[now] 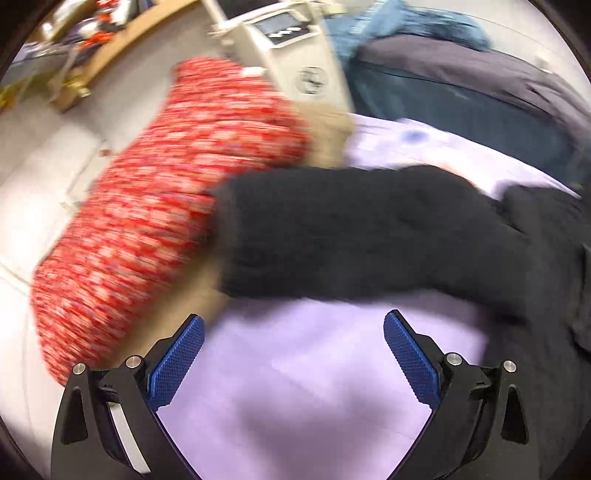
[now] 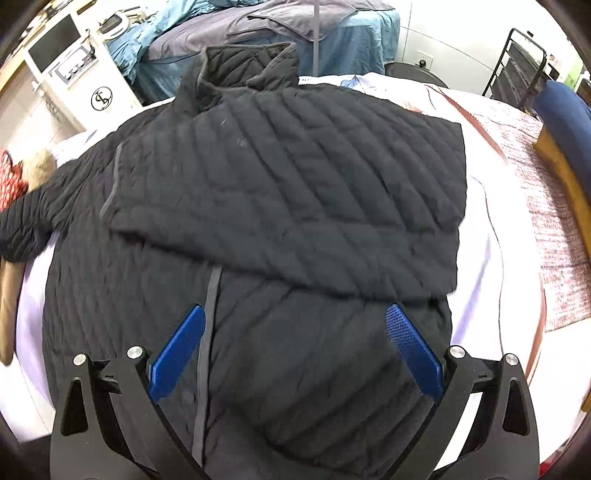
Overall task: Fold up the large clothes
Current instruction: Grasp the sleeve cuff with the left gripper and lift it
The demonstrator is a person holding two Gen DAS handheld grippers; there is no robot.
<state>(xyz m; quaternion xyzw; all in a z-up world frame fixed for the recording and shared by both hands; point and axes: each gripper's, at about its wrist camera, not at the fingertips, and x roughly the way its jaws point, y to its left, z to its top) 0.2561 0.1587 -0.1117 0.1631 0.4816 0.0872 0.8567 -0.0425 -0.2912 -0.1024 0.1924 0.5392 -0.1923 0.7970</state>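
A black quilted jacket (image 2: 280,192) lies spread on a lilac sheet (image 2: 480,258), collar at the far end, with its right side folded over the body. Its left sleeve (image 2: 26,221) stretches off to the left edge of the bed. My right gripper (image 2: 295,347) hovers open above the jacket's lower part, nothing between its blue pads. In the blurred left wrist view that sleeve (image 1: 351,232) runs across the middle of the lilac sheet (image 1: 295,387). My left gripper (image 1: 293,358) stands open just short of the sleeve, holding nothing.
A red-and-white patterned cushion (image 1: 155,214) lies beside the sleeve at the bed's left edge. Behind stand a white appliance (image 1: 295,48) and a second bed with blue and grey bedding (image 2: 280,33). A pink knitted blanket (image 2: 546,221) and wooden bed frame (image 2: 569,184) are at right.
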